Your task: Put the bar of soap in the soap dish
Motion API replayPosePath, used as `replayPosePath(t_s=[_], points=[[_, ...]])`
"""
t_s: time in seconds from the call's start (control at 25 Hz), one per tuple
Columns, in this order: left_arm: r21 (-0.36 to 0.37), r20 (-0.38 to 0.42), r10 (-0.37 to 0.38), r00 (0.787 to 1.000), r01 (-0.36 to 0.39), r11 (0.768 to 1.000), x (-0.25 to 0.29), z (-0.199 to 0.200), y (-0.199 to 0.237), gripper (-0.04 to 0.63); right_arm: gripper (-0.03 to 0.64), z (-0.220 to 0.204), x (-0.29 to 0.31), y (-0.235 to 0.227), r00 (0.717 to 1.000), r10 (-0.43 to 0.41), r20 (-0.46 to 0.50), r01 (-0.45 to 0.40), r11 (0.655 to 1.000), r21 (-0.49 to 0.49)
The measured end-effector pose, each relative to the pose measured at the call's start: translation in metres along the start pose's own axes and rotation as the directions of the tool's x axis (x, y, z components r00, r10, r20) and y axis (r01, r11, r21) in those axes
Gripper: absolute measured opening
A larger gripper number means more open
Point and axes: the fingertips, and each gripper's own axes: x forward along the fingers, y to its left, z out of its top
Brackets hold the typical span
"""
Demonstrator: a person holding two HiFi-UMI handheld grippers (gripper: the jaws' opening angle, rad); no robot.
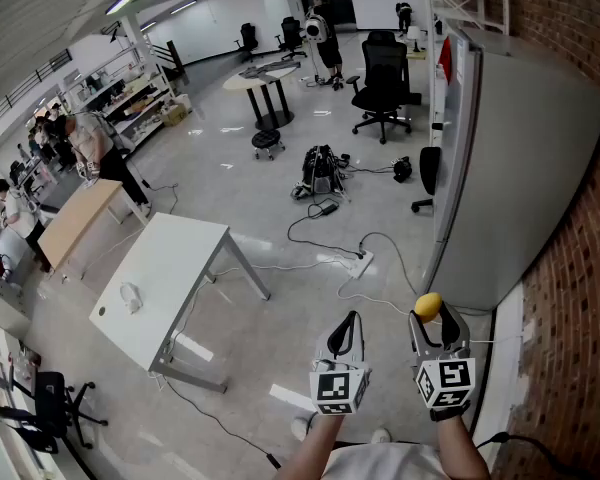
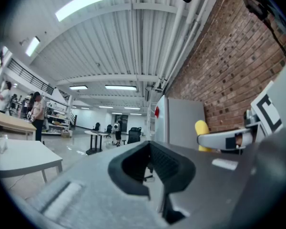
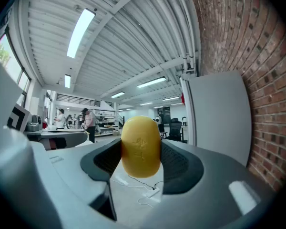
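Note:
A yellow oval bar of soap is held in the air by my right gripper, whose jaws stand wide and press on its sides. In the right gripper view the soap fills the gap between the dark pads. My left gripper hovers just left of it, its fingers meeting at the tips with nothing between them. The left gripper view shows the soap off to the right. A small white object, perhaps the soap dish, lies on the white table, far to my left.
A grey cabinet stands against the brick wall on my right. Cables and a power strip lie on the floor ahead. Office chairs, a round table and several people stand farther off.

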Motion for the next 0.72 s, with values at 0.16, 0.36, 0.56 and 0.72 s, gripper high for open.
replayPosePath(t_s=[0.16,0.36,0.56,0.72], points=[[0.005,0.001,0.078,0.997,-0.078,0.997,-0.027,0.005,0.037,0.003,0.261,-0.001,0.013,0.049,0.995,0.098,-0.002,-0.098,0.995,0.009],[0.019,0.008,0.266,0.964,-0.267,0.964,-0.079,0.008,0.104,0.003,0.261,-0.009,0.040,0.134,0.955,0.297,-0.009,-0.297,0.955,0.020],[0.040,0.017,0.456,0.890,-0.456,0.889,-0.143,0.016,0.173,0.004,0.261,-0.018,0.065,0.230,0.874,0.485,-0.018,-0.484,0.874,0.032],[0.031,0.028,0.603,0.797,-0.604,0.797,-0.198,0.023,0.224,0.004,0.261,-0.019,0.068,0.309,0.776,0.631,-0.014,-0.630,0.776,0.023]])
